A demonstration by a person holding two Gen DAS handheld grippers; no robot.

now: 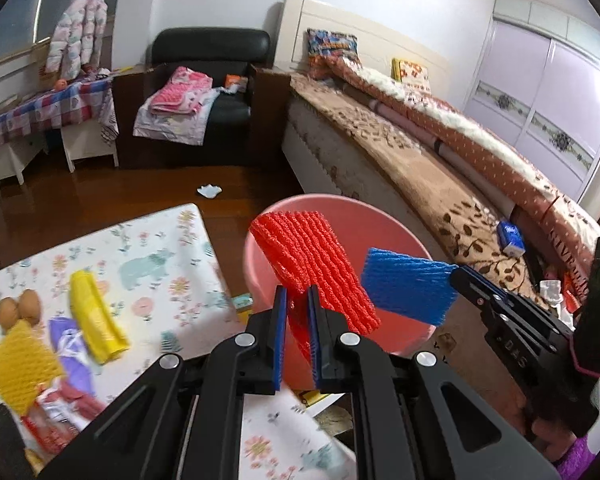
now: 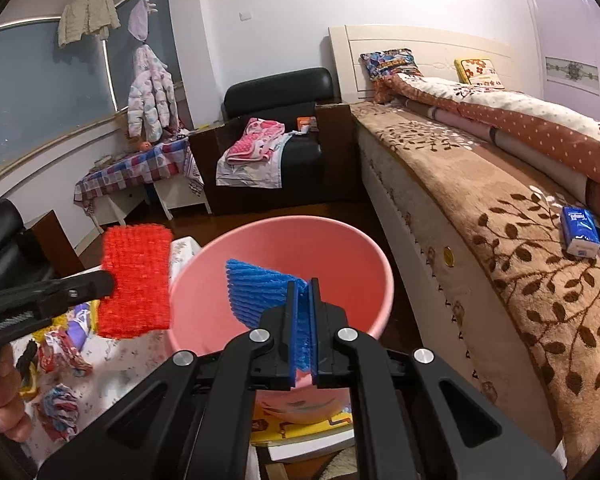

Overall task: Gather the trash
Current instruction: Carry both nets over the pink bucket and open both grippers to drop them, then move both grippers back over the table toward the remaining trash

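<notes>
- The red foam net (image 1: 314, 268) is clamped between the blue pads of the left gripper (image 1: 297, 300), which pinches it near its lower edge; the net stands up and fans out over the pink bucket (image 1: 400, 240).
- The blue foam net (image 2: 260, 292) is clamped in the right gripper (image 2: 305, 292), its jaws pressed tight on one end, and it sticks out over the bucket's open mouth (the bucket's inside looks bare where it shows).
- From the right wrist view the red net hangs just left of the bucket's rim, partly over it, while the blue one sits well within the rim's outline.
- The bucket stands on the dark wood floor, between the low table (image 1: 160, 240) and the bed (image 1: 420, 168).
- On the table's flowered cloth more rubbish lies: a yellow foam net (image 1: 18, 372), a yellow bag (image 1: 96, 320), a purple wrapper (image 1: 70, 340), a red-and-white wrapper (image 1: 60, 412), and two brown round things (image 1: 18, 308) touching each other.
- A crumpled white scrap (image 1: 209, 191) lies on the floor beyond the table, well apart from the bucket.
- A blue tissue packet (image 2: 580, 232) rests on the bed's brown leaf-patterned blanket.
- A black armchair (image 2: 276, 136) with folded pink cloth on it stands against the far wall.
- A person's fingers (image 2: 0, 396) show at the left edge of the right wrist view, holding the left gripper's handle.
</notes>
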